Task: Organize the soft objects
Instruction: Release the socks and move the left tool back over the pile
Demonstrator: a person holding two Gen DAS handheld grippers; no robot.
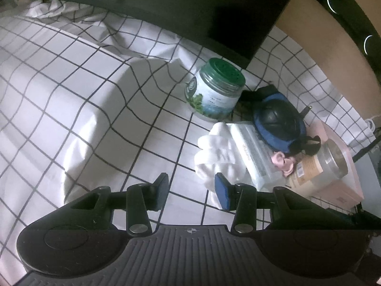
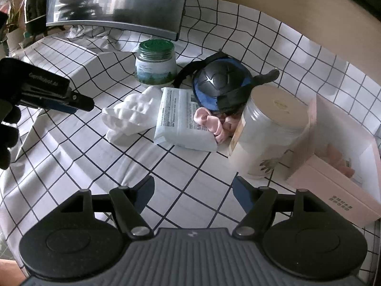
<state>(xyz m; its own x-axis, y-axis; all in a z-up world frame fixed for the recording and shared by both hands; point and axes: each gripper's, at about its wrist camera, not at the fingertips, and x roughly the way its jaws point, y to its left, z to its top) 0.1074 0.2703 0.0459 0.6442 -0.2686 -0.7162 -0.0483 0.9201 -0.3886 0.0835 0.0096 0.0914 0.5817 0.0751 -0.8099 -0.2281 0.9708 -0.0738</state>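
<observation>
White cloth [image 2: 190, 166] ruled with a dark grid covers the counter, rumpled and humped toward the left, with a dark screen [image 2: 114, 2] standing at the back. At the far left of the right wrist view the left gripper [image 2: 78, 102] reaches in, held by a dark-gloved hand [image 2: 8, 128], its tips short of the pile of things; in its own view its jaws stand partly spread with nothing between them, over bare cloth, and the right pad overlaps the near edge of the white knobbly soft object [image 1: 214, 152] in the picture, though contact cannot be judged. That soft object lies just ahead and to the right of this gripper, touching the left side of a flat white wipes pack [image 2: 181, 119]. Behind them stands a green-lidded jar [image 2: 156, 64]. Right of the pack sits a pink soft item [image 2: 212, 121], tucked against a black and blue rounded thing [image 2: 221, 83] with a strap. Further right a pale canister [image 2: 269, 133] lies on its side against a pink box [image 2: 333, 190]. The right gripper [image 2: 193, 195] hovers over empty cloth near the canister, jaws spread wide and holding nothing, the soft things well ahead of it.
</observation>
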